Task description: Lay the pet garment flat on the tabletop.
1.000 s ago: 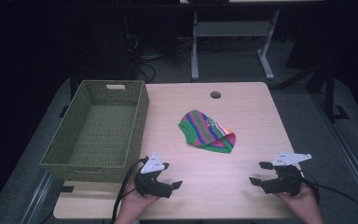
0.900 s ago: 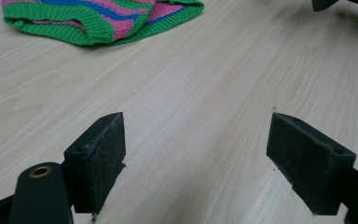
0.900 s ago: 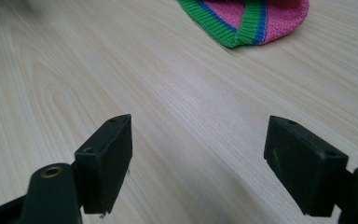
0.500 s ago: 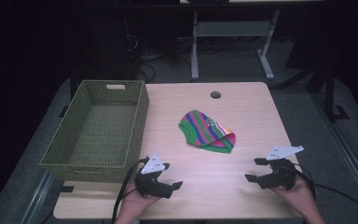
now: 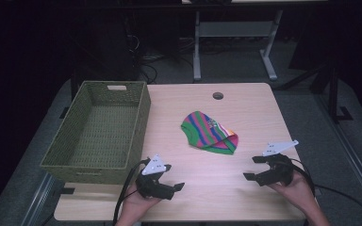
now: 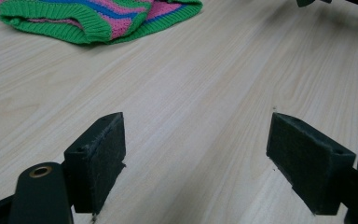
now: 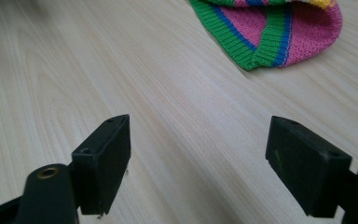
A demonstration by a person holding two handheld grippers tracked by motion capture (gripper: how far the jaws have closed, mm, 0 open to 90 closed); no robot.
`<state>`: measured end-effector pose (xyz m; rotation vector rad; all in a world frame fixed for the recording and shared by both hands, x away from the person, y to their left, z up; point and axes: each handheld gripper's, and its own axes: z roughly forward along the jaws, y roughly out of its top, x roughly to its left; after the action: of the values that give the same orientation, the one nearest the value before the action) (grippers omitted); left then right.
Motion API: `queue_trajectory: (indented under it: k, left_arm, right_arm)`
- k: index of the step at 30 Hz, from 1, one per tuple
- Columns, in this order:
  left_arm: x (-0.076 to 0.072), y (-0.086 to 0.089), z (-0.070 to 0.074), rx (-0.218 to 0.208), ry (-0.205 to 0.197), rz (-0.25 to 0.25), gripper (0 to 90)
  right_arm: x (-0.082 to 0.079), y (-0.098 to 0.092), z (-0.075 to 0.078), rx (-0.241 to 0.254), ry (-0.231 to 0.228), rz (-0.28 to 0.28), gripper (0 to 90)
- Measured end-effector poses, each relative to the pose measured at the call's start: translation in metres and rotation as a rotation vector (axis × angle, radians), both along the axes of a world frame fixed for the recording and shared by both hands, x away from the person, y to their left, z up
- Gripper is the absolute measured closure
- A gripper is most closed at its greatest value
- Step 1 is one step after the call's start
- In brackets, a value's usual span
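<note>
A striped knitted cloth (image 5: 209, 133) in green, pink and blue lies folded on the wooden table (image 5: 250, 110), right of centre. My left gripper (image 5: 174, 177) rests near the front edge, open and pointing right, with nothing in it. My right gripper (image 5: 250, 168) sits at the front right, open and pointing left, short of the cloth. In the left gripper view the gripper (image 6: 200, 158) has bare wood between its jaws and the cloth (image 6: 98, 18) far off at the top left. In the right gripper view the gripper (image 7: 196, 158) is also empty, with the cloth (image 7: 279, 32) at the top right.
A green woven basket (image 5: 143, 115) stands empty on the table's left side, just behind my left gripper. A round cable hole (image 5: 218, 95) sits near the table's far edge. Bare wood lies between the two grippers. Dark floor and a metal frame are beyond the table.
My right gripper has crept a little to the left and away from the front edge, toward the cloth. The left gripper, cloth and basket have not moved.
</note>
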<state>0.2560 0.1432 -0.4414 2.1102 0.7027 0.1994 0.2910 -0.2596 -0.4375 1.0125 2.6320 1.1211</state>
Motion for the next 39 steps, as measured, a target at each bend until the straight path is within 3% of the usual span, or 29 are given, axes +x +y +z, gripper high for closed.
queue_trajectory:
  k: [11,24,39]
  left_arm:
    - [0.0,-0.001,0.0,-0.003,0.001,-0.006,19.1]
    - [0.002,0.0,0.0,0.003,-0.007,-0.011,19.1]
    - [0.002,0.003,0.001,-0.015,-0.001,0.001,19.1]
  right_arm:
    - [0.019,0.013,0.009,-0.023,0.049,0.039,18.7]
    - [0.049,0.028,0.025,-0.014,0.068,0.077,17.6]
    - [0.083,0.04,0.035,-0.047,0.079,0.093,16.8]
